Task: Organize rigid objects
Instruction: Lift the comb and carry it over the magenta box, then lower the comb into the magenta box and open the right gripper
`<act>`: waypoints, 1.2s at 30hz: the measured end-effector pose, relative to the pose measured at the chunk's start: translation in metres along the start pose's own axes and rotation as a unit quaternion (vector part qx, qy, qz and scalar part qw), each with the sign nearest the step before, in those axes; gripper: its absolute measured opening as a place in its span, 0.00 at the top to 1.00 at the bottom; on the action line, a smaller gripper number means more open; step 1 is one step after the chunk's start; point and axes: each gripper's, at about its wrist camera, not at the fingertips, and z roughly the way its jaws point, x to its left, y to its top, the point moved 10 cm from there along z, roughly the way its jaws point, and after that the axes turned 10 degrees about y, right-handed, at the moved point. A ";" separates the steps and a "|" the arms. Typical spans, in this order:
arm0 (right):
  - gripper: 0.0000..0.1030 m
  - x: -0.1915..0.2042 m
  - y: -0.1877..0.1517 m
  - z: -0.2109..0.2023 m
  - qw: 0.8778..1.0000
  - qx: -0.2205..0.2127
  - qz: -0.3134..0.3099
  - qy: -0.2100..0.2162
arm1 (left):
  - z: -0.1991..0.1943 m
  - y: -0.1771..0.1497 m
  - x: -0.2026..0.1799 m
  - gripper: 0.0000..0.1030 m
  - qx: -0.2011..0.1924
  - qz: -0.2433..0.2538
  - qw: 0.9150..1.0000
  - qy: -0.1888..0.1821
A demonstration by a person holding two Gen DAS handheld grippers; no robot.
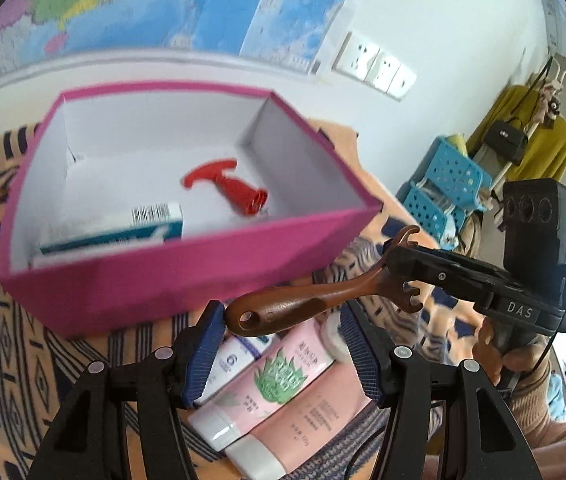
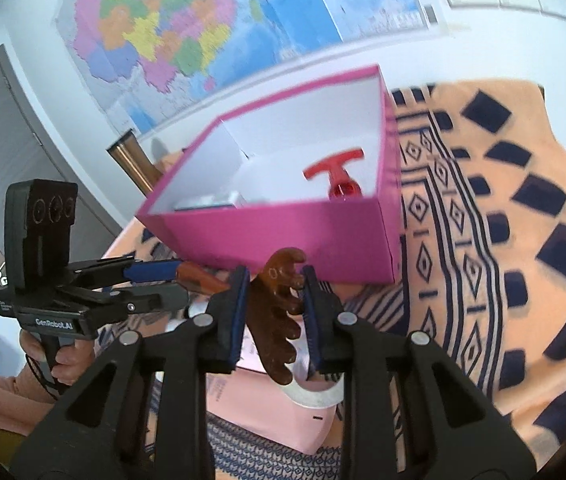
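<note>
The right gripper [image 2: 275,312] is clenched on the toothed head of a brown wooden scratcher [image 1: 303,304], holding it in the air just in front of the near wall of the pink box [image 1: 187,280]. The left gripper [image 1: 281,344] sits with its blue pads [image 1: 203,356] spread wide around the handle end; one pad looks close to the handle's tip, but I cannot tell whether it touches, and the fingers are plainly released rather than gripping. The box stands on the patterned cloth [image 2: 503,240] and already holds a red plastic piece [image 1: 229,192] toward its far right corner and a small carton [image 1: 123,228] against its near wall. Below the scratcher, near the cloth's front edge, lie several pink and white tubes [image 1: 283,384]. The step in hand appears to be carrying the scratcher to the box — either directly or by passing it between grippers. The next move calls for lifting it above the near wall and releasing it into free floor between the carton and the red piece.
</note>
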 end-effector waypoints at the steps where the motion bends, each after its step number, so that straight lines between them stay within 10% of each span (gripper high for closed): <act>1: 0.73 0.002 0.005 -0.001 1.000 -0.003 -0.005 0.001 | -0.003 0.005 0.000 0.42 -0.006 0.000 1.000 0.003; 36: 0.74 -0.047 0.077 0.047 1.000 0.014 0.000 -0.023 | 0.041 0.059 0.018 0.42 0.001 0.016 0.998 0.054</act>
